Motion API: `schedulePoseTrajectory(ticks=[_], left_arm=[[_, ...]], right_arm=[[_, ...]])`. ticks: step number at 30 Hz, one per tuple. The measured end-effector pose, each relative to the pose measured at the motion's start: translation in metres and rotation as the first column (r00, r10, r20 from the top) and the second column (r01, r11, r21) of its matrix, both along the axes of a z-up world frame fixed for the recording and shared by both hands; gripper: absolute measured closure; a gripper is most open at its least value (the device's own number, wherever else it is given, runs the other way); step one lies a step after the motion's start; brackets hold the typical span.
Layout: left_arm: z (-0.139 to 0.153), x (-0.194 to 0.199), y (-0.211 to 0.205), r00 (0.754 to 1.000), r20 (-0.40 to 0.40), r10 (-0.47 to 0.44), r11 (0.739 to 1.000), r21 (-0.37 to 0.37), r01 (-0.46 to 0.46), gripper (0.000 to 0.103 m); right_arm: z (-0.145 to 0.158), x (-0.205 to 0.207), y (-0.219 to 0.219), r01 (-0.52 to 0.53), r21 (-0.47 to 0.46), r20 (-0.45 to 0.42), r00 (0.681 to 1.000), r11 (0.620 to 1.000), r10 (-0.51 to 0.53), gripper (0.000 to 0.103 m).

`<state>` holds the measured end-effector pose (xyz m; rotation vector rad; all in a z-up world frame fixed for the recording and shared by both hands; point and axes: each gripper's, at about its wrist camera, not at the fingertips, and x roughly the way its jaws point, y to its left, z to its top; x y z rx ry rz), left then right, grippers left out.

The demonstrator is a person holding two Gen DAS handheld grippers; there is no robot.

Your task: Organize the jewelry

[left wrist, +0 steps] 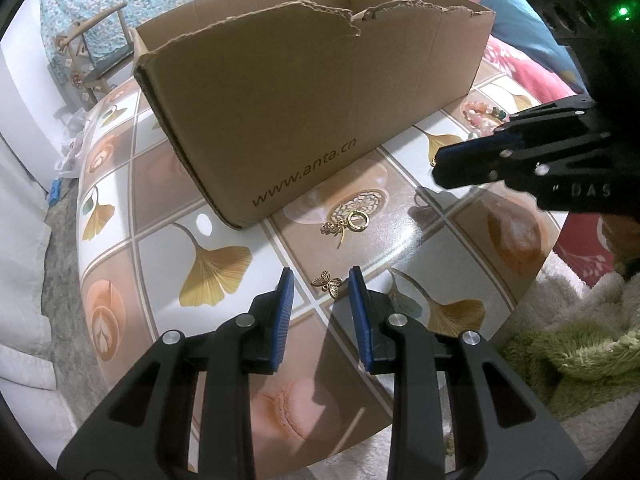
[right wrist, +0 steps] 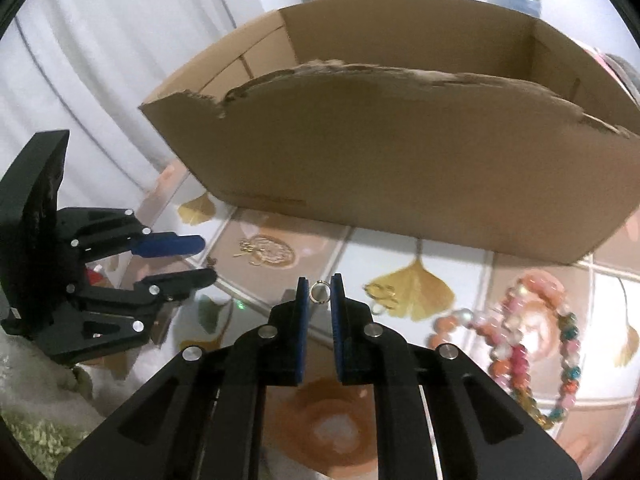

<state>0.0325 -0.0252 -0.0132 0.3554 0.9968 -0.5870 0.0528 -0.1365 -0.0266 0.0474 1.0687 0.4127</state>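
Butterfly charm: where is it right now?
Left wrist view: the butterfly charm lies on the table, between the left gripper's open fingertips, nearer than the box.

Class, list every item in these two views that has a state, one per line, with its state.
Cardboard box: open-topped, upright, rim torn.
Left tool: open, holding nothing, butterfly charm on the table beyond its tips.
Right tool: small ring between its tips; contact unclear.
Beaded bracelets: heaped on the table.
Gold clasp charm: lying flat.
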Motion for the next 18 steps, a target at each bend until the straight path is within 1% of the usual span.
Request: schedulePoseTrajectory(ticks=[1,2,5,6,9,10,15,17,18], left_arm=[[0.000,0.000,0.000,1.000,0.001,0.001,1.000,0.000,-0.001,0.076],[0.000,0.000,0.000,1.000,0.001,0.002,1.000,0.000,-0.002,0.076],[0.000,0.000,0.001,1.000,0.000,0.004,1.000,-0.004,-0.004,0.076],[0.000,0.000,0.001,1.000,0.001,0.003,1.000,-0.005,-0.003,0.076],[0.000,0.000,0.001,1.000,0.002,0.001,1.000,-0.003,-0.001,0.076],[0.000,0.000,0.001,1.000,0.002,0.002,1.000,-0.003,-0.002,0.076],[0.000,0.000,0.001,1.000,0.003,0.002,1.000,-0.003,-0.002,0.076],[0.000,0.000,0.001,1.000,0.002,0.002,1.000,-0.003,-0.002,0.076],[0.000,0.000,0.001,1.000,0.003,0.002,1.000,-0.003,-0.002,0.076]], right_arm=[[0.000,0.000,0.000,0.005,0.003,0.000,1.000,1.000,-0.005,0.074],[0.001,0.000,-0.002,0.015,0.006,0.004,1.000,1.000,-0.015,0.068],[0.003,-0.001,-0.016,0.066,-0.010,0.012,0.998,0.998,-0.066,0.068],[0.001,0.000,-0.019,0.085,-0.037,0.012,0.996,0.996,-0.085,0.068],[-0.007,0.003,-0.016,0.088,-0.104,0.008,0.996,0.991,-0.088,0.068],[-0.009,0.003,-0.014,0.076,-0.117,0.009,0.997,0.990,-0.076,0.068],[-0.012,0.003,0.004,0.034,-0.192,0.040,0.999,0.981,-0.027,0.077],[-0.013,0.003,0.009,0.020,-0.175,0.030,0.999,0.984,-0.015,0.089],[-0.013,0.003,0.011,0.017,-0.173,0.027,1.000,0.985,-0.012,0.090]])
